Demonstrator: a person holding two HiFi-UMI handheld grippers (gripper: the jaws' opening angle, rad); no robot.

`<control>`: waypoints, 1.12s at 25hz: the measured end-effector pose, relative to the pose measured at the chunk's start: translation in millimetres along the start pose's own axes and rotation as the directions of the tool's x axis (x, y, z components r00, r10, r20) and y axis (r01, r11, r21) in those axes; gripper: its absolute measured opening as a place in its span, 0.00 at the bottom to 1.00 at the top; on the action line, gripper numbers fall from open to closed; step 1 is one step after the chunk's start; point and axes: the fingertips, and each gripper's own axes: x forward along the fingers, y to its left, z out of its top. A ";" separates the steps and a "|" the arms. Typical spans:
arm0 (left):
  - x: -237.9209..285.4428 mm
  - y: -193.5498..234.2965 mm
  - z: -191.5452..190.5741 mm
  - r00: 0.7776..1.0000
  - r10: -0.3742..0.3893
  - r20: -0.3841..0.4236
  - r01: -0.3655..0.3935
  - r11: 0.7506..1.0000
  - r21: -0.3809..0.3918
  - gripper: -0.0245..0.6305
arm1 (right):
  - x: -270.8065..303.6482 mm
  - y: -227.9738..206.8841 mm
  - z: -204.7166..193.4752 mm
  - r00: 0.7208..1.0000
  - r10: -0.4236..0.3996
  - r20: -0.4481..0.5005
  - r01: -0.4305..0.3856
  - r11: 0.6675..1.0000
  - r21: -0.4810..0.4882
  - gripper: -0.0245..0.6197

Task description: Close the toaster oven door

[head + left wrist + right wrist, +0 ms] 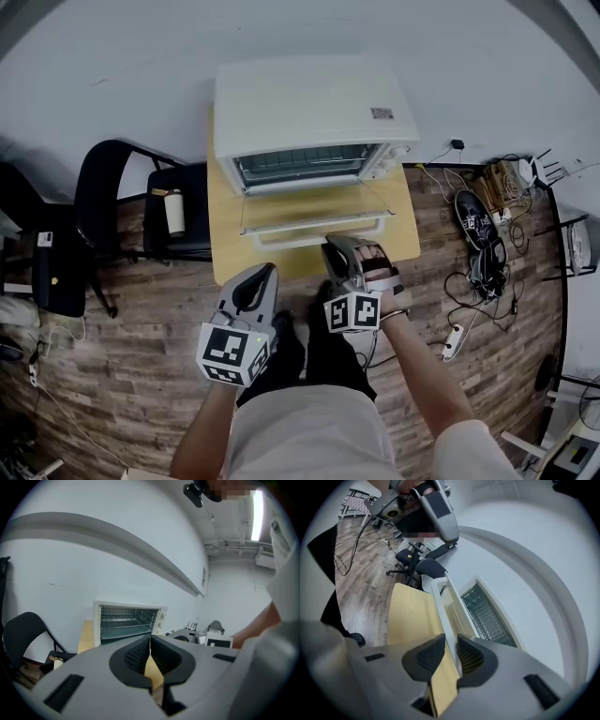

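- Toaster oven [309, 112]: white, at the top centre of the head view, on a light wooden table [225, 234] set against a pale wall.
- Oven door [314, 211]: open, folded down roughly flat toward the lower part of the frame. Its white handle [309, 234] runs along the near edge, and the wire rack shows inside the cavity.
- Right gripper [333, 246]: centre of the head view, tips at the right end of the door's near edge.
- In the right gripper view, the handle [440, 606] passes between the two dark pads and fills the gap. The right gripper [451, 644] is clamped on it, with the table [410, 616] to the left.
- Left gripper [265, 270]: lower left of centre, at the table's near edge, apart from the door.
- In the left gripper view, the left gripper [150, 641] has its jaws pressed together with nothing between them. The toaster oven [126, 620] sits beyond, mid-frame, cavity facing the camera.
- Black chair [103, 197]: left of the table, with a pale cylindrical bottle [174, 212] on the seat beside it.
- Wood-plank floor [122, 356], with cables and dark shoes [473, 220] at the right edge.
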 end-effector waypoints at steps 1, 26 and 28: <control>0.2 -0.1 0.6 1.000 -0.001 0.001 0.001 1.000 0.001 0.05 | 0.2 -4.5 1.7 1.000 -0.008 0.002 0.008 1.000 0.002 0.16; 8.7 15.8 47.1 0.998 0.001 0.055 -0.002 1.000 0.024 0.05 | 21.3 -78.9 24.6 1.000 -0.028 -0.009 0.028 1.000 -0.005 0.16; 10.5 16.7 49.8 0.998 0.001 0.057 -0.003 1.000 0.024 0.05 | 22.5 -81.3 24.7 1.000 -0.025 -0.009 0.025 1.000 -0.009 0.16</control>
